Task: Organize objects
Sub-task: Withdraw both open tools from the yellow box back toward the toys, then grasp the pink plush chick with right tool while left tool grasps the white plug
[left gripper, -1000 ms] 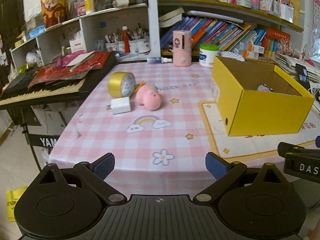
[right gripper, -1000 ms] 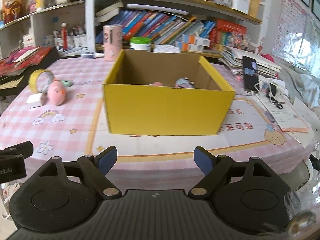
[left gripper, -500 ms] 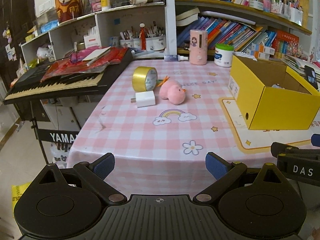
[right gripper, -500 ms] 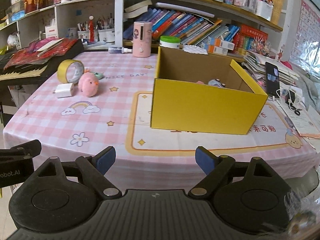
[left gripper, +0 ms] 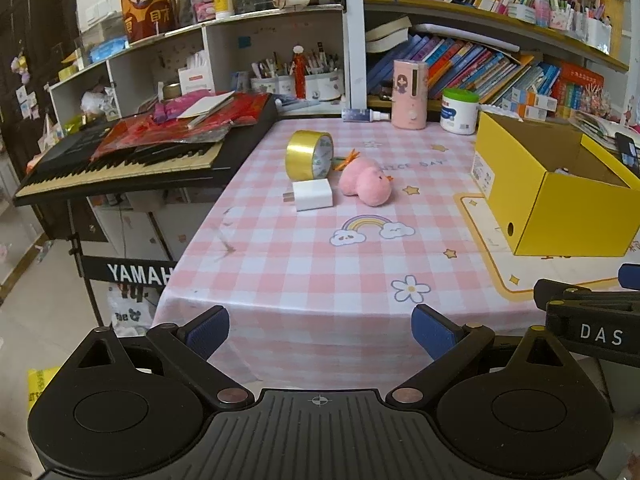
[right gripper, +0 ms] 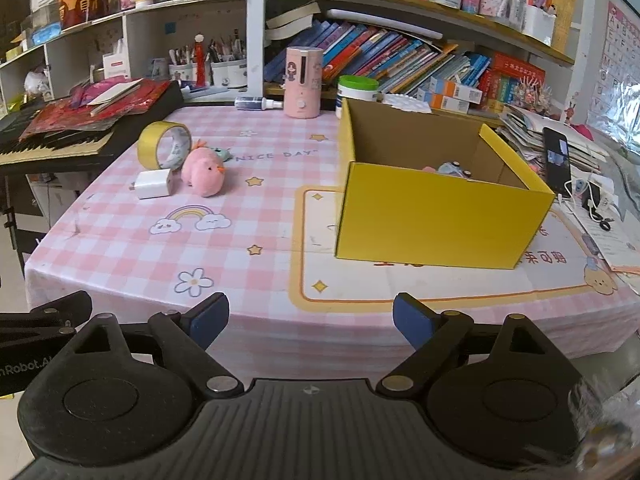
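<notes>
A counter (left gripper: 280, 272) draped in a pink-and-white checked cloth with rainbow, star and flower prints fills the middle of the room. Behind it, crowded bookshelves (right gripper: 400, 60) hold leaning rows of colourful books, and white cubby shelves (left gripper: 160, 64) carry pen cups and jars. A black keyboard (left gripper: 120, 164) on a stand sits to the left, above a pale tiled floor (left gripper: 40, 300). Soft daylight fills the room.

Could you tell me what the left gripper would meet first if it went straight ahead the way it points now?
Probably the pink checked tablecloth near the table's front edge; depth is uncertain.
</notes>
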### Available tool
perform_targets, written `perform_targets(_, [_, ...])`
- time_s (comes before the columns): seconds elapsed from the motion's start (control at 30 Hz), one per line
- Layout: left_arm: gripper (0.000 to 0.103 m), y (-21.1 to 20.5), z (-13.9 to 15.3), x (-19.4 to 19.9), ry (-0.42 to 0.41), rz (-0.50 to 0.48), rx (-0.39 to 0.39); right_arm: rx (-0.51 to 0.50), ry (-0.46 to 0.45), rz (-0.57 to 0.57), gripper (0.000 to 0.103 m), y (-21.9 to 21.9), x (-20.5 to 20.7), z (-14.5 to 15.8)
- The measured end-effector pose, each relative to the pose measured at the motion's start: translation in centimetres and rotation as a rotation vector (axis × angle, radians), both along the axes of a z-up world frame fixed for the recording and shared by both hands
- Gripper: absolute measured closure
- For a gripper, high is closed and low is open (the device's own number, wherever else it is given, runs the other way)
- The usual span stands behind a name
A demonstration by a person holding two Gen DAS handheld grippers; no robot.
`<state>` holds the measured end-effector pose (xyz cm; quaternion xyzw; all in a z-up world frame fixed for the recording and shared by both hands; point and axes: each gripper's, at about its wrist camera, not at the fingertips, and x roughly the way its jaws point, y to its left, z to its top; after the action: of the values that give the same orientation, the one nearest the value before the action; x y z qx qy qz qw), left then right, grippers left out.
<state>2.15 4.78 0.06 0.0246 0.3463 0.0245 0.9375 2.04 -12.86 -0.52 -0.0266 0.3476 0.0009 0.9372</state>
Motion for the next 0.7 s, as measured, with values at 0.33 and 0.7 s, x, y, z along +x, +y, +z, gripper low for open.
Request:
perform_targets(0.33, [0.004, 1.1, -0.5, 0.2, 0.019, 0.021, -0.017, -0.008, 0.018, 0.037, 0.013, 1.8, 0.5, -0.1])
perform_targets(0.7, [0.004, 2.0, -1.4, 2.7, 0.05, 0.079, -0.014, -0.004, 0.051, 0.098, 0.013, 3.1, 3.4, -1.1])
